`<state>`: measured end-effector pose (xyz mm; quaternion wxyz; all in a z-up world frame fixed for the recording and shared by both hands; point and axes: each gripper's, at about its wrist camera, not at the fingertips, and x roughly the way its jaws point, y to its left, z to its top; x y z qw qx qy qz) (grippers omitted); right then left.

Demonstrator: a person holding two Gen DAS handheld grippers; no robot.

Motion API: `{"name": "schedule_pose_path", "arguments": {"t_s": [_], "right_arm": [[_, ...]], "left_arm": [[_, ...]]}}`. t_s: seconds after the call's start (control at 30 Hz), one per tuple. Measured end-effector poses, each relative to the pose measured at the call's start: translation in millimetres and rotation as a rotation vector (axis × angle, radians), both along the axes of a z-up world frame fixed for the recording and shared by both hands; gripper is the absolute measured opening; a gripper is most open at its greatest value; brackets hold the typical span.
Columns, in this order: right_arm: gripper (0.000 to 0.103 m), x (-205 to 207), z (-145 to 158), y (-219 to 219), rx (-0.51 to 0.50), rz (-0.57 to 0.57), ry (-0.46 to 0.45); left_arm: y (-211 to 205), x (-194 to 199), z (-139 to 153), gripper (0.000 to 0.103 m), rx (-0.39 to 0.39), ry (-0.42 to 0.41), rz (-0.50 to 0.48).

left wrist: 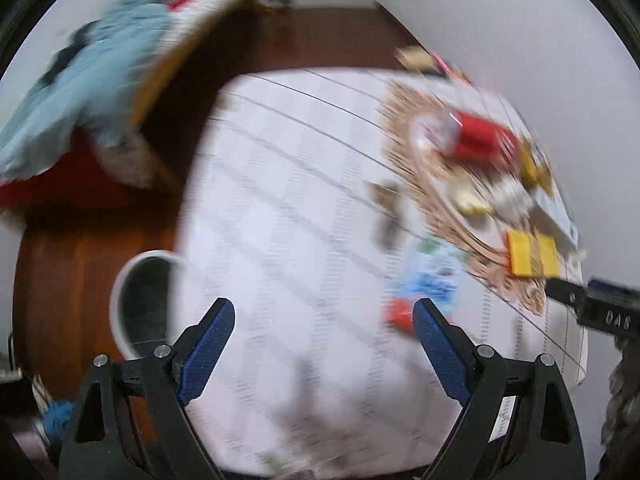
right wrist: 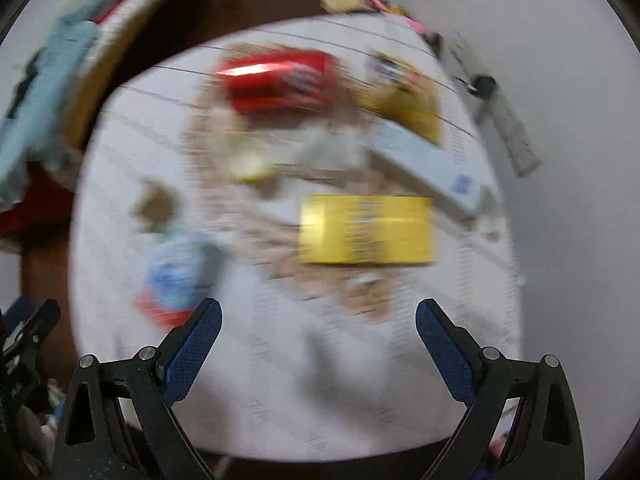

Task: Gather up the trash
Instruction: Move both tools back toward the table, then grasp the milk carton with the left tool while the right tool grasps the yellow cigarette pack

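Note:
Both views are motion-blurred. Trash lies on a table with a white checked cloth [right wrist: 280, 360]: a red can [right wrist: 280, 80] on its side, a yellow box [right wrist: 366, 230], a yellow packet [right wrist: 404, 100], a pale long box [right wrist: 428, 164], a blue and red wrapper [right wrist: 176, 276] and a small brown scrap [right wrist: 154, 204]. My right gripper [right wrist: 318, 312] is open and empty above the cloth, short of the yellow box. My left gripper [left wrist: 324, 312] is open and empty over the cloth; the can [left wrist: 476, 140], yellow box [left wrist: 532, 254] and wrapper [left wrist: 424, 292] lie to its right.
A white bin with a dark inside [left wrist: 140, 304] stands on the brown floor left of the table. A bed or shelf with light blue cloth [left wrist: 88, 92] is at the far left. A white wall [left wrist: 520, 20] is on the right. The right gripper's body [left wrist: 592, 304] shows at the left view's right edge.

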<state>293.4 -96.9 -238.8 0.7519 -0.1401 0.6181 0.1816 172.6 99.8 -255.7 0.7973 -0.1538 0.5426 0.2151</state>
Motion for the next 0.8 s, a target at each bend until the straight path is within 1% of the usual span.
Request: {"name": "schedule_pose_path", "arguments": {"t_s": [0.07, 0.13, 0.17, 0.2, 0.3, 0.33, 0.37, 0.4, 0.43, 0.53, 0.6, 0.7, 0.8], "right_arm": [[0.099, 21.8, -14.5, -19.6, 0.002, -0.037, 0.026], [0.099, 37.0, -25.9, -30.4, 0.024, -0.041, 0.056], [0.099, 43.7, -30.9, -31.5, 0.024, -0.013, 0.071], [0.099, 47.0, -34.0, -27.0, 0.024, 0.054, 0.085], [0.099, 46.3, -38.4, -7.9, -0.067, 0.248, 0.069], [0.099, 44.7, -40.4, 1.4, -0.122, 0.331, 0.058], [0.099, 42.9, -42.3, 11.0, -0.184, 0.418, 0.033], [0.099, 42.0, -43.5, 16.0, -0.212, 0.462, 0.024], [0.099, 40.3, -47.0, 24.9, -0.260, 0.550, 0.016], [0.099, 33.5, -56.9, 42.3, -0.368, 0.735, -0.016], [0.099, 33.6, -61.6, 50.2, -0.423, 0.806, -0.034], [0.099, 33.8, -58.7, 62.6, -0.416, 0.857, -0.021], [0.096, 23.5, -53.2, 74.5, -0.351, 0.918, 0.042]], "left_arm": [[-21.3, 30.2, -23.7, 0.091, -0.013, 0.044, -0.057], [-36.2, 57.1, -44.1, 0.091, -0.001, 0.097, -0.112], [-39.6, 64.3, -51.6, 0.090, 0.006, 0.115, -0.133], [-43.1, 71.4, -58.4, 0.090, 0.013, 0.129, -0.152], [-48.4, 85.9, -73.6, 0.090, 0.020, 0.155, -0.186], [-49.5, 88.1, -76.5, 0.084, 0.020, 0.148, -0.185], [-50.2, 89.4, -78.0, 0.067, 0.025, 0.146, -0.180], [-49.2, 88.7, -79.6, 0.057, 0.022, 0.145, -0.175], [-49.2, 90.4, -82.2, 0.049, 0.004, 0.140, -0.165], [-46.2, 85.5, -80.4, 0.048, 0.002, 0.121, -0.123], [-44.9, 80.5, -79.9, 0.048, 0.000, 0.118, -0.092], [-42.9, 71.6, -78.8, 0.048, -0.012, 0.114, -0.048], [-39.9, 58.9, -77.1, 0.048, -0.024, 0.103, -0.012]]}}
